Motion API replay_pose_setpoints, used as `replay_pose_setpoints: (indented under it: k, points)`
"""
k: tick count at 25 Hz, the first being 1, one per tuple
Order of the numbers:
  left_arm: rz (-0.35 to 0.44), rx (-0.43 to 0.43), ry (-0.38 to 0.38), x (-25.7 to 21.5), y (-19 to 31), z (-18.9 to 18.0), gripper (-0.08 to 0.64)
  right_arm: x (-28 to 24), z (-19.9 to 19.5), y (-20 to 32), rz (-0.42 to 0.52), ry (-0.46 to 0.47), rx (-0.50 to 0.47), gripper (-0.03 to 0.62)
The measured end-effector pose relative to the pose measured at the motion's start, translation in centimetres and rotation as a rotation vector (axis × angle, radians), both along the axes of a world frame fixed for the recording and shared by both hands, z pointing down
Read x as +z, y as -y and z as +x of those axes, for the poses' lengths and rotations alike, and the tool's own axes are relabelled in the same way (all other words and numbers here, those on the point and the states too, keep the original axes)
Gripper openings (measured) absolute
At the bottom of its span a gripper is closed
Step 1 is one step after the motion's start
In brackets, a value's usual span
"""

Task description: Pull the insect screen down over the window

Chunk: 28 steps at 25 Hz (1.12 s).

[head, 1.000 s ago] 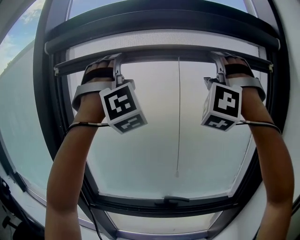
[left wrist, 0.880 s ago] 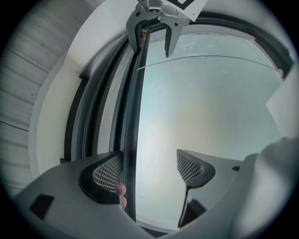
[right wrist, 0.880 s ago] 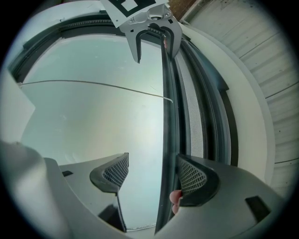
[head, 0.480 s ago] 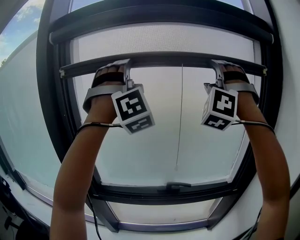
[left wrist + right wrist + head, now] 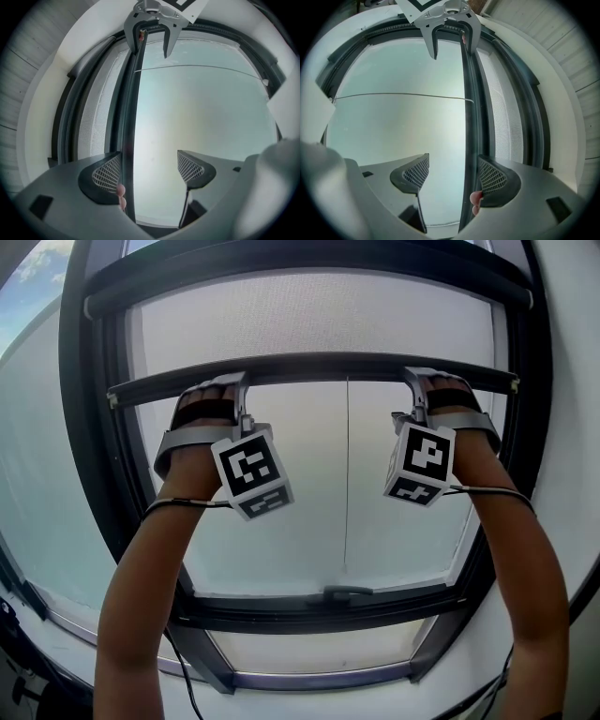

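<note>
The insect screen (image 5: 309,315) is a pale mesh hanging from the top of the window, ending in a dark pull bar (image 5: 309,365). My left gripper (image 5: 239,382) and right gripper (image 5: 417,378) both reach up to that bar, one near each end. In the left gripper view the bar (image 5: 129,117) lies against the left jaw of my open left gripper (image 5: 149,161). In the right gripper view the bar (image 5: 469,117) rests against the right jaw of my open right gripper (image 5: 453,165). A thin pull cord (image 5: 346,474) hangs from the bar's middle.
The dark window frame (image 5: 89,474) surrounds the pane, with a handle (image 5: 345,594) on its lower rail. White wall flanks the right side (image 5: 572,474). Sky shows through the glass. A cable (image 5: 183,662) trails down from the left arm.
The pull bar has come down with both grippers. A wider band of mesh now shows between the top casing and the bar.
</note>
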<state>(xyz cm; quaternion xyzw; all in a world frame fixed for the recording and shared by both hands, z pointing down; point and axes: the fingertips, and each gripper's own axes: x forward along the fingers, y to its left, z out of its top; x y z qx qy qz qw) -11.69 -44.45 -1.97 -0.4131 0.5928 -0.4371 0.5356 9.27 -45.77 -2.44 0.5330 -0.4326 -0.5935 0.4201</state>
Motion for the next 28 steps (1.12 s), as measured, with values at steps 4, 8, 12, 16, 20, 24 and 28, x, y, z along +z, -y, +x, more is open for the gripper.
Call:
replay_pose_setpoints:
  k: [4, 8, 12, 16, 20, 24, 28]
  points:
    - [-0.025, -0.014, 0.007, 1.7, 0.1, 0.0, 0.365, 1.6, 0.0, -0.1, -0.029, -0.002, 0.004, 0.302]
    - [-0.072, -0.012, -0.016, 2.8, -0.3, 0.1, 0.365, 2.8, 0.0, -0.3, -0.065, 0.0, 0.007, 0.302]
    - [-0.096, -0.018, -0.009, 3.6, -0.8, 0.2, 0.365, 3.6, 0.0, -0.7, -0.116, 0.027, -0.009, 0.302]
    - [-0.111, -0.012, -0.009, 4.8, -1.1, 0.4, 0.365, 4.8, 0.1, -1.0, -0.156, 0.025, 0.003, 0.302]
    - [-0.13, -0.006, -0.009, 4.8, -1.3, 0.2, 0.365, 4.9, 0.0, -1.1, -0.172, 0.018, 0.014, 0.302]
    - [-0.143, -0.006, -0.002, 5.2, -1.2, 0.3, 0.365, 5.2, 0.2, -1.0, -0.189, 0.012, 0.031, 0.302]
    - [-0.207, 0.006, -0.007, 7.1, -1.2, 0.3, 0.365, 7.0, 0.2, -1.1, -0.244, -0.011, 0.045, 0.302]
